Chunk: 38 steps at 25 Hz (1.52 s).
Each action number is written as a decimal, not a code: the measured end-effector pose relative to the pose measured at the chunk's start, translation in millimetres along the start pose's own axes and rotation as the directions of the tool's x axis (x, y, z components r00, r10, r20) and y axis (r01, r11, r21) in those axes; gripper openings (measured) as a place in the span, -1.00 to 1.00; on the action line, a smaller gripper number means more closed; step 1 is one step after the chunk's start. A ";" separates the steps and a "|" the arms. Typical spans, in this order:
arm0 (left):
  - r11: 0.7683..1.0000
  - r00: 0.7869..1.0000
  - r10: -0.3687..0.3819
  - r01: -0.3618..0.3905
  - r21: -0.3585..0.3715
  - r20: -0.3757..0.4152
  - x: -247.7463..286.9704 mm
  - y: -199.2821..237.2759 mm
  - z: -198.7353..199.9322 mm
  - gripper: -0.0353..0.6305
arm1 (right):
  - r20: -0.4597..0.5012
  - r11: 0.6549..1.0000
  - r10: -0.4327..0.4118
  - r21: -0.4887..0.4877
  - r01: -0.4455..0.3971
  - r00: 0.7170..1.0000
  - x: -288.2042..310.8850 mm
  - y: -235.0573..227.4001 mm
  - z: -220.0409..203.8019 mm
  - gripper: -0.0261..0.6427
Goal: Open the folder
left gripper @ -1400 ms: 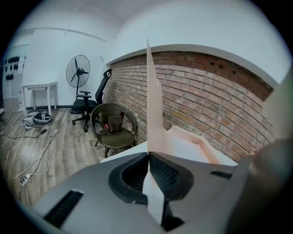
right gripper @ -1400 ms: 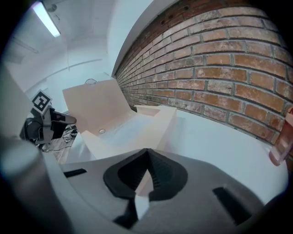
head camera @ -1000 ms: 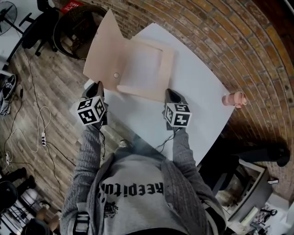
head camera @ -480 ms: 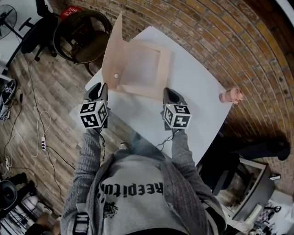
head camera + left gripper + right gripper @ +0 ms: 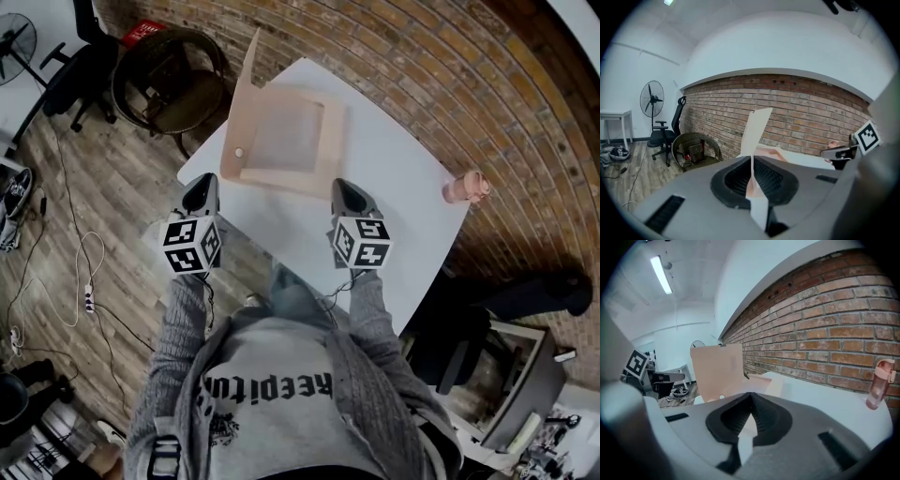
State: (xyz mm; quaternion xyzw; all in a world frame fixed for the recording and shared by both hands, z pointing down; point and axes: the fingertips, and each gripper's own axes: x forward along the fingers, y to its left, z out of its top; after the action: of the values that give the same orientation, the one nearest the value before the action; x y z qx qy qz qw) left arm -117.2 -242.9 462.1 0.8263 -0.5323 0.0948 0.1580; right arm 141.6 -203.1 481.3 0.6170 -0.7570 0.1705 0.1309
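Beyond the left gripper (image 5: 201,187) and right gripper (image 5: 342,190), both with jaws together, the folder (image 5: 286,141) lies half-open on the table (image 5: 398,192).

The folder (image 5: 281,141) is pale peach all over, its raised flap the same shade. The desk (image 5: 403,202) is plain white. The left hand-held gripper (image 5: 202,190) and the right hand-held gripper (image 5: 344,192) are black, each with black-and-white square markers. The bottle (image 5: 463,188) is pink. The wall (image 5: 422,66) is red-brown brick with pale mortar lines. The floor (image 5: 94,187) shows grey-brown wood planks. The sleeves (image 5: 178,347) are grey.
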 end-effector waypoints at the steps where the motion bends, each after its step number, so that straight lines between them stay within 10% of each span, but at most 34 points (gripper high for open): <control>1: 1.000 1.000 -0.003 0.003 0.001 0.012 -4.1 -1.1 2.8 -0.83 | 0.011 1.000 -0.001 -0.003 0.001 1.000 -4.0 2.1 2.2 -0.91; 38: 0.989 0.936 -0.093 0.049 0.137 0.339 -133.9 -35.2 85.0 -0.83 | 0.381 0.993 -0.067 -0.067 0.100 0.922 -152.6 66.2 77.6 -0.91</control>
State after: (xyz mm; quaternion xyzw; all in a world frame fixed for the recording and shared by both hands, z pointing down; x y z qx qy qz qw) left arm -141.8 -146.4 333.8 0.8572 -0.5143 -0.0235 0.0128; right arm 108.9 -88.0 342.2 0.6639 -0.7476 0.0104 0.0161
